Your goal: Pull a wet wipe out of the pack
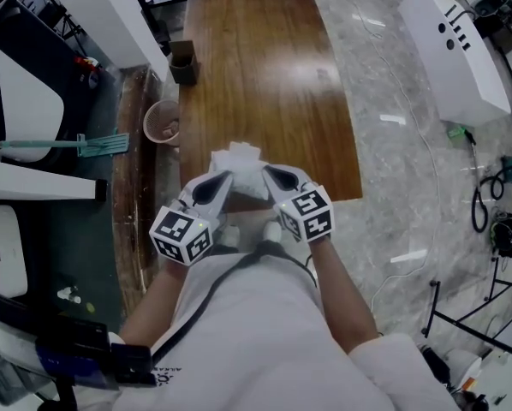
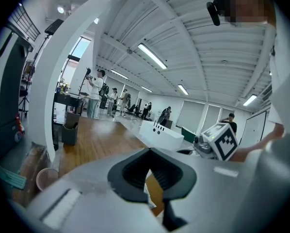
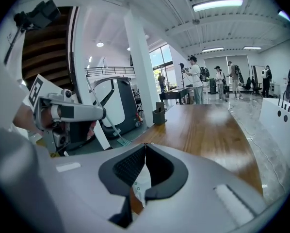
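The white wet wipe pack (image 1: 249, 188) lies at the near edge of the wooden table (image 1: 264, 75), with a crumpled white wipe (image 1: 237, 156) standing up from it. My left gripper (image 1: 224, 181) presses against the pack's left side with its jaws shut; in the left gripper view (image 2: 150, 150) only a thin whitish sliver shows in the slit between them. My right gripper (image 1: 268, 173) comes in from the right with its jaws shut. In the right gripper view (image 3: 145, 145) a white dotted sheet (image 3: 140, 182) hangs from the closed tips.
A dark pen holder (image 1: 182, 62) stands at the table's far left corner. A round bin (image 1: 163, 123) and a green broom (image 1: 85, 145) are on the floor to the left. A white case (image 1: 453, 50) lies at the right, with cables (image 1: 487, 195) beside it. People stand far off.
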`<move>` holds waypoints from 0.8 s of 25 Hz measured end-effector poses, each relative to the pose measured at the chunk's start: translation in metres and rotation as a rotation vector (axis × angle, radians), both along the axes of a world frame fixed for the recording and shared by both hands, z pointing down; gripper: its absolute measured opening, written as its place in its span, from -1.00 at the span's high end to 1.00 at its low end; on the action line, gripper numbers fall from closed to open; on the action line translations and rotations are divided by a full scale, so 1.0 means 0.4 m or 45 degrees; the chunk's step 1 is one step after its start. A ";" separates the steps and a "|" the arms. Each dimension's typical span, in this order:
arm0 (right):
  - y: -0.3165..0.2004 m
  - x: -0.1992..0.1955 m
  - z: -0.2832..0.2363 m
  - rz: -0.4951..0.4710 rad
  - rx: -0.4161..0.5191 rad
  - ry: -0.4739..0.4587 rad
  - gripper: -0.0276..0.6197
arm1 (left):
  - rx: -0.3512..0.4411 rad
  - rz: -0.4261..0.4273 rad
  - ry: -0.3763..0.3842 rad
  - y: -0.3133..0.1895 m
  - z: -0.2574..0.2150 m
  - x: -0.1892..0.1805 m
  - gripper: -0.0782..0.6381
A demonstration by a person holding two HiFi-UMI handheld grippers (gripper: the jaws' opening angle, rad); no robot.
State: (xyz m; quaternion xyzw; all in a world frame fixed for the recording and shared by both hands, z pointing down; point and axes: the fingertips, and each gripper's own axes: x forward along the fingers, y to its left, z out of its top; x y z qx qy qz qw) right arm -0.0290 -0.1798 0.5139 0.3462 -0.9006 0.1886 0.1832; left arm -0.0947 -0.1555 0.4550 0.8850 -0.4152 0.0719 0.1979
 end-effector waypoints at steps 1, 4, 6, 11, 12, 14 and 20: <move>0.000 0.003 -0.008 0.003 0.008 -0.004 0.88 | 0.001 0.005 0.000 -0.001 -0.001 0.005 0.77; -0.004 0.009 -0.031 0.006 0.033 -0.013 0.88 | 0.003 0.017 0.002 -0.008 -0.004 0.015 0.77; -0.004 0.015 -0.045 0.013 0.047 -0.022 0.88 | 0.004 0.028 0.002 -0.011 -0.004 0.023 0.77; 0.002 0.027 -0.085 0.027 0.087 -0.045 0.88 | 0.007 0.058 0.009 -0.012 -0.005 0.045 0.77; 0.003 0.028 -0.092 0.029 0.093 -0.049 0.88 | 0.008 0.062 0.010 -0.012 -0.006 0.048 0.77; 0.004 0.031 -0.104 0.034 0.106 -0.054 0.88 | 0.010 0.071 0.013 -0.014 -0.005 0.054 0.77; 0.001 0.042 -0.151 0.054 0.153 -0.085 0.88 | 0.014 0.100 0.014 -0.023 -0.007 0.072 0.77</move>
